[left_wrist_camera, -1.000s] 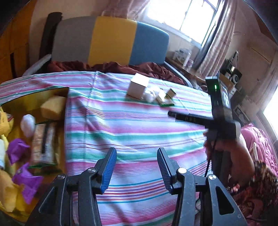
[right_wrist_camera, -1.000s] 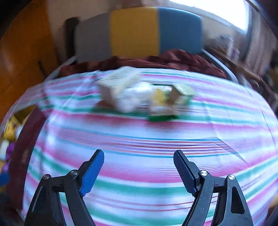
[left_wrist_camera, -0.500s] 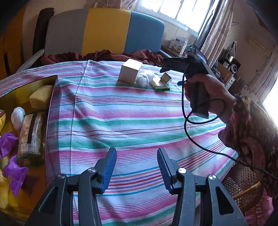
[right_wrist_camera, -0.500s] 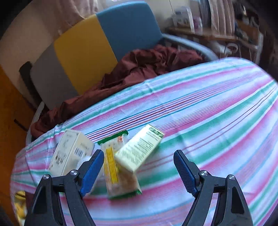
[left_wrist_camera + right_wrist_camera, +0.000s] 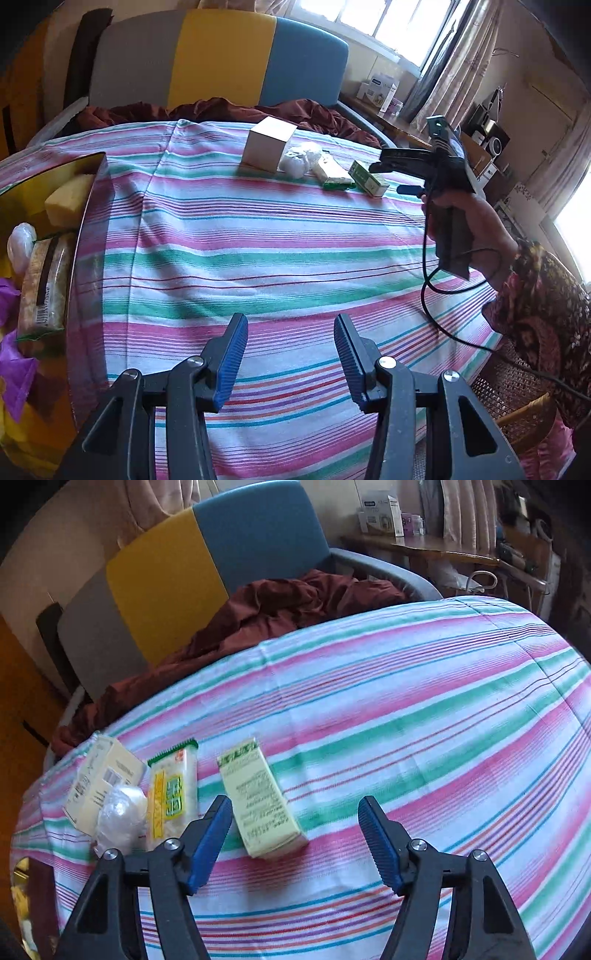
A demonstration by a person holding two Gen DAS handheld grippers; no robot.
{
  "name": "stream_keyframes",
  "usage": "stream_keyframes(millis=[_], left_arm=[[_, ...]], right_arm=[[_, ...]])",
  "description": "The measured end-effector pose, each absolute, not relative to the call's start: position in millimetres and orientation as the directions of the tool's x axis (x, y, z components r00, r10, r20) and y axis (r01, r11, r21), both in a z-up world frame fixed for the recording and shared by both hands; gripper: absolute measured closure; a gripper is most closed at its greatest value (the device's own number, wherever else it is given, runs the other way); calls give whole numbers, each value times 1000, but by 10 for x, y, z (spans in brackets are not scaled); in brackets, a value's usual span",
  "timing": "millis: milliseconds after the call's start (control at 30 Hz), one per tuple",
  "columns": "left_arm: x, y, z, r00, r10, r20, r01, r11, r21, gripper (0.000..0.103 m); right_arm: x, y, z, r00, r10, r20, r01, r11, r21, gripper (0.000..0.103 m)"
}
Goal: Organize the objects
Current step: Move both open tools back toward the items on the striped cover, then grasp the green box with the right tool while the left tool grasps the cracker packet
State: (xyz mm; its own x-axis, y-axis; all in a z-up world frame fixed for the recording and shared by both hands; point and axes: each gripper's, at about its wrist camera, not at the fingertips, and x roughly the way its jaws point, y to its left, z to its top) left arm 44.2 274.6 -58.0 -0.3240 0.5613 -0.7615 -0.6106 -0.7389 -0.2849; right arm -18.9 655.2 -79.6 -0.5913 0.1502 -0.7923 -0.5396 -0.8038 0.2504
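Pale green cardboard carton [image 5: 368, 178] lies far across your striped bench [image 5: 258, 236], left tool [image 5: 290, 354] spread empty. From the right wrist, that carton [image 5: 260, 801] sits just ahead of your right tool [image 5: 295, 834], blades apart, clamping nothing.

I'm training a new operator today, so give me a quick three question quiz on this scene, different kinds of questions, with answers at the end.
1. True or false: the right gripper is shut on the green box.
2. Which sits nearest the right gripper? A. white box B. green box C. snack pack
3. Fill in: the left gripper hovers, jaws ____, over the striped cloth.

Key: 1 false; 2 B; 3 open.
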Motion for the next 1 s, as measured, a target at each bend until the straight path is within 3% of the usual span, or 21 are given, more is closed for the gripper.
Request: stream_keyframes(millis=[100, 233, 567, 600, 700, 733, 1000], left_arm=[[450, 2783, -553, -327, 557, -763, -618, -738, -273, 54], [431, 2844, -555, -317, 554, -770, -614, -739, -278, 54], [459, 3047, -521, -303, 563, -769, -646, -715, -269, 54], [455, 3072, -519, -303, 562, -770, -651, -712, -264, 54], [414, 3160, -525, -288, 566, -772, -655, -705, -272, 54], [394, 3192, -530, -285, 569, -771, -653, -704, -278, 54], [135, 3692, -586, -253, 582, -773, -654, -691, -306, 54]], right_arm=[[-302, 6552, -800, -584, 175, -793, -527, -824, 206, 33], [-483, 6402, -791, -591, 187, -784, -469, -871, 145, 44], [-469, 6297, -816, -570, 169, -804, -393, -915, 87, 46], [-479, 6316, -834, -559, 174, -811, -398, -914, 78, 49], [-466, 6397, -910, -519, 172, -837, -411, -909, 68, 70], [-436, 6437, -932, -511, 165, -844, -413, -908, 73, 73], [60, 6613, -923, -492, 127, -861, -419, -902, 106, 73]])
